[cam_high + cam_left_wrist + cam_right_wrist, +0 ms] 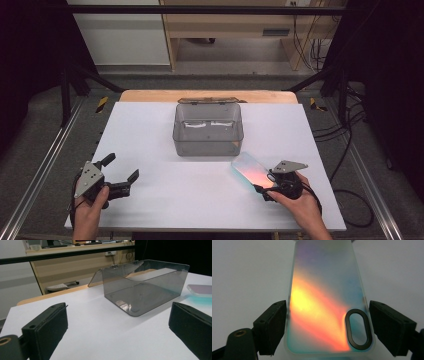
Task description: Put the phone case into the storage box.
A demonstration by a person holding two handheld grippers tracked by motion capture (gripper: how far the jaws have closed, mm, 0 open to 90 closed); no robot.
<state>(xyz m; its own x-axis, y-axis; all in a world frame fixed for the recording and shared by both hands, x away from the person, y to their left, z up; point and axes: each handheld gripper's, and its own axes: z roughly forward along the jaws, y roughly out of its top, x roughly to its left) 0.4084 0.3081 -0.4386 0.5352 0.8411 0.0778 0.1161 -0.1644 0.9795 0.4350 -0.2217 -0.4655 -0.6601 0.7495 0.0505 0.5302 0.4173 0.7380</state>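
Note:
An iridescent phone case (pixel 251 171) with a black oval camera ring (pixel 357 329) lies at the right front of the white table (pixel 150 130), its far end slightly raised. My right gripper (pixel 263 187) is shut on the phone case (pixel 324 300), its black pads (pixel 274 327) pressing both long edges near the camera end. A smoky transparent box (pixel 208 129) with its hinged lid (pixel 207 100) folded back stands open at the table's middle. My left gripper (pixel 120 175) rests at the front left, open and holding nothing, facing the box (pixel 145 287).
White labels lie inside the box on its floor. A wooden board edge (pixel 150 95) shows behind the white surface. Metal rails run along both sides of the table. Cables trail on the floor at the right.

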